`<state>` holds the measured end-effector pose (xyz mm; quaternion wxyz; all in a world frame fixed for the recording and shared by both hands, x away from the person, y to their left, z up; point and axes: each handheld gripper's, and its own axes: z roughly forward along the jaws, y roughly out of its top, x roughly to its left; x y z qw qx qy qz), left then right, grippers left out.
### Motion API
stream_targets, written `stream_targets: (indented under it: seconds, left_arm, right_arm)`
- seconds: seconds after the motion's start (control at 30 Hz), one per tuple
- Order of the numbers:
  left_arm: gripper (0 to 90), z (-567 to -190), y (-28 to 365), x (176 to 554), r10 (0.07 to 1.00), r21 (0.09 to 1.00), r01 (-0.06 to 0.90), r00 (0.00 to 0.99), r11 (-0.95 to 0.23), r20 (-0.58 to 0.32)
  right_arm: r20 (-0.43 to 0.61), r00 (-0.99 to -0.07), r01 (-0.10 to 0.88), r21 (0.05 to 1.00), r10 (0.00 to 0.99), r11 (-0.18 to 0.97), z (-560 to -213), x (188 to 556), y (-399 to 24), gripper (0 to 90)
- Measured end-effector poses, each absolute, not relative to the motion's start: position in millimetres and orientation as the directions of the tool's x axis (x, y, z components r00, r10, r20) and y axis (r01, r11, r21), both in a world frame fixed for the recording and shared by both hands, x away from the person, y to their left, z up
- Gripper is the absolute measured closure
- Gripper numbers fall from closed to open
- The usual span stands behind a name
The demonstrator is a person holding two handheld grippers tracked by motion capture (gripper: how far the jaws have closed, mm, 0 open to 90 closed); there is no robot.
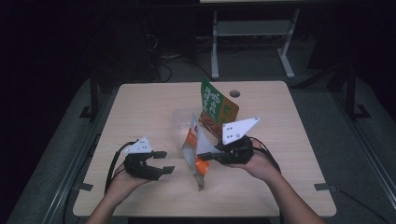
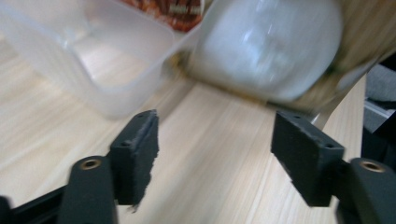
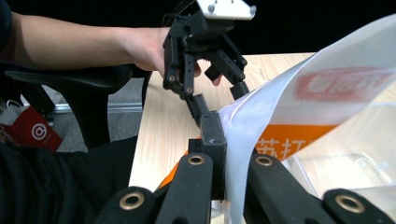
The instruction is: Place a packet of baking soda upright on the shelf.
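White-and-orange snack bag [image 1: 198, 144], translucent, hanging crumpled.

Glossy plastic bag [image 1: 200, 148], matt wooden table [image 1: 140, 112]

Dim room here, light falling on the pale wood counter [image 1: 140, 107]. Grey floor [image 1: 355, 154] around it, a white-legged desk frame [image 1: 252, 35] behind, cables [image 1: 163, 58] tangled in the dark.
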<state>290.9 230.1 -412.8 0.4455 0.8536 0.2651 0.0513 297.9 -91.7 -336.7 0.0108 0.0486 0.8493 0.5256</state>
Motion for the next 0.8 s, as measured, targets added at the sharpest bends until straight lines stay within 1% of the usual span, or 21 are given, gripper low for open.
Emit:
stream_targets:
  seconds: [0.13, 0.27, 0.4, 0.8]
  left_arm:
    - [26.9, -421.5, 236.8, 284.9, 0.514, 0.779, 0.436, 0.84, -0.451, -0.173]
    - [25.6, -427.4, 237.4, 285.7, 0.507, 0.761, 0.431, 0.847, -0.484, -0.157]
    - [24.4, -430.1, 234.3, 287.6, 0.499, 0.752, 0.436, 0.851, -0.494, -0.165]
    - [22.5, -435.4, 228.7, 287.7, 0.49, 0.745, 0.445, 0.852, -0.496, -0.183]
  right_arm:
    - [0.017, -0.996, 0.054, 0.886, 0.085, 0.46, -331.0, 300.0, -89.4, 90.0]
    - [0.013, -0.996, 0.053, 0.888, 0.089, 0.456, -326.2, 304.7, -88.9, 90.0]
    - [-0.006, -0.995, 0.039, 0.886, 0.095, 0.463, -319.6, 312.4, -88.0, 90.0]
    - [-0.03, -0.991, 0.038, 0.873, 0.132, 0.486, -283.1, 347.0, -76.9, 90.0]
